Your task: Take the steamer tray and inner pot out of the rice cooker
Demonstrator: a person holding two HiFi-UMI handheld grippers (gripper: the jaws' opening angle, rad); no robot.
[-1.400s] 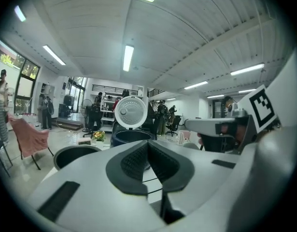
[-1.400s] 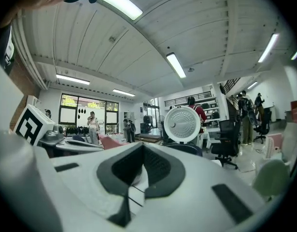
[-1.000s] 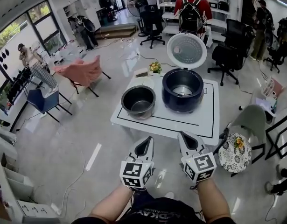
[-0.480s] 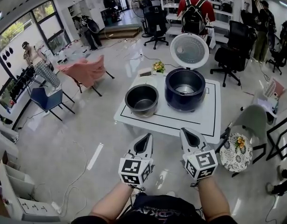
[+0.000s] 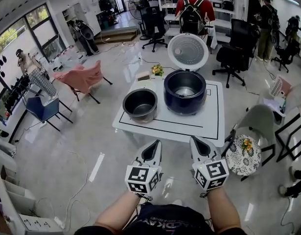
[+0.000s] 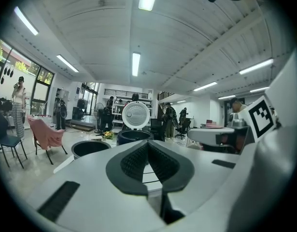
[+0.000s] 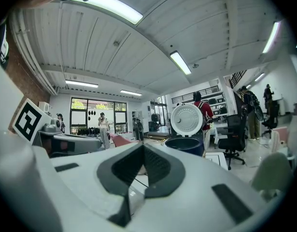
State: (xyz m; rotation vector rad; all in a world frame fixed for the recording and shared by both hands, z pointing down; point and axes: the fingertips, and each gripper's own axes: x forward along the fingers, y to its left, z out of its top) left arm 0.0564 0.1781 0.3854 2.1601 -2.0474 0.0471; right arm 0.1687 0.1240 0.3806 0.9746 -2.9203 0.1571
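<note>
Compared with a half second ago, the bench point(image 5: 209, 126) is sitting slightly further left in the head view, while both claws are keeping their place at bottom centre. The left claw point(image 5: 152, 151) is holding its jaws together on nothing, its ridged pads point(image 6: 138, 161) meeting. The right claw point(image 5: 198, 146) is likewise staying closed and empty, its pads point(image 7: 155, 166) touching. Both are hovering over the floor, well short of the bench's near edge. On the bench, the cooker point(image 5: 182, 109) is standing at frame centre with its lid point(image 5: 188, 52) raised behind it. The pot point(image 5: 140, 106) is resting upright just left of the cooker, apart from it. Flowers point(image 5: 156, 70) are standing at the bench's far left corner.
</note>
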